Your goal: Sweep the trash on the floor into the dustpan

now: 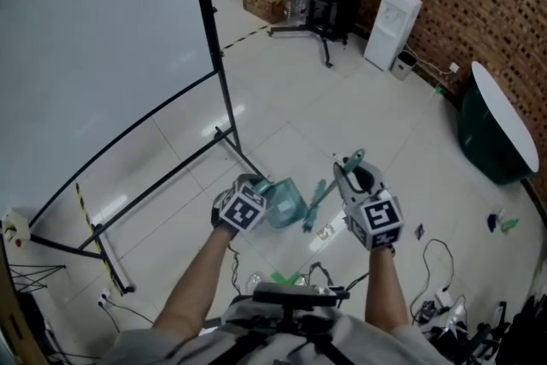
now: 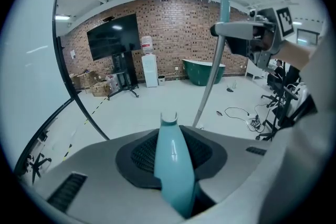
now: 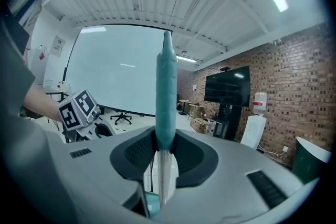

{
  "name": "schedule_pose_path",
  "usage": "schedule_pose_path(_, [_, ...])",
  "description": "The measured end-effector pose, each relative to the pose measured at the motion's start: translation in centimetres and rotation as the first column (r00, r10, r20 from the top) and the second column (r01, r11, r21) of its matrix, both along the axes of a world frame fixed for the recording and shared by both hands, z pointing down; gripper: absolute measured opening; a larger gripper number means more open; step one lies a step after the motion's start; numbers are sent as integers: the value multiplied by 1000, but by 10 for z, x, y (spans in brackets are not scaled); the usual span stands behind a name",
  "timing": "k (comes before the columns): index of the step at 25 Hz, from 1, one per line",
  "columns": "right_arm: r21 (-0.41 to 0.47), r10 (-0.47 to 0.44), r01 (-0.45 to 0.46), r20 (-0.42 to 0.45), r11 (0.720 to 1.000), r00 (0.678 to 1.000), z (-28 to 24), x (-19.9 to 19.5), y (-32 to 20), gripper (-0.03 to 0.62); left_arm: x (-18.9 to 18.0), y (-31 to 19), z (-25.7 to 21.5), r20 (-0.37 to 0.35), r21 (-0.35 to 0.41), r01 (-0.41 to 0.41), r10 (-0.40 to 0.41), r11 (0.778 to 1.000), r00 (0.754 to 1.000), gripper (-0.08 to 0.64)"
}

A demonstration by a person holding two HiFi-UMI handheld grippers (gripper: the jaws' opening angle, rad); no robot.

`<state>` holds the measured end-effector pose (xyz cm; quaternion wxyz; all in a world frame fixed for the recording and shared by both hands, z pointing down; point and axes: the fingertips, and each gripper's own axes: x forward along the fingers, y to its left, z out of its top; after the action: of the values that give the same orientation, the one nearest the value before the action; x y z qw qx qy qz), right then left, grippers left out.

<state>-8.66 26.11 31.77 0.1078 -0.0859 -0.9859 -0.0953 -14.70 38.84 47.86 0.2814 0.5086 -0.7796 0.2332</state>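
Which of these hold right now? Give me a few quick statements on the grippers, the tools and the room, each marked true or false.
1. The left gripper is shut on the dustpan handle. True.
2. The right gripper is open and empty. False: it is shut on the broom handle.
3. The white screen stands at the right of the head view. False: it fills the left side.
4. A water dispenser stands by the brick wall. True.
5. The television shows a bright picture. False: its screen is dark.
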Motion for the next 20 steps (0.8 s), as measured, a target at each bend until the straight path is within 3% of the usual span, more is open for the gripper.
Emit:
schedule_pose_path(16, [-33, 66, -67, -44, 997, 997, 23, 30, -12, 87, 22, -31, -9, -8, 16, -107, 107, 994, 994, 107])
schedule_pose_path(20, [-55, 76, -79, -53, 995, 996, 21, 35, -11, 86, 24, -33, -4, -11, -10, -117, 117, 993, 993, 107])
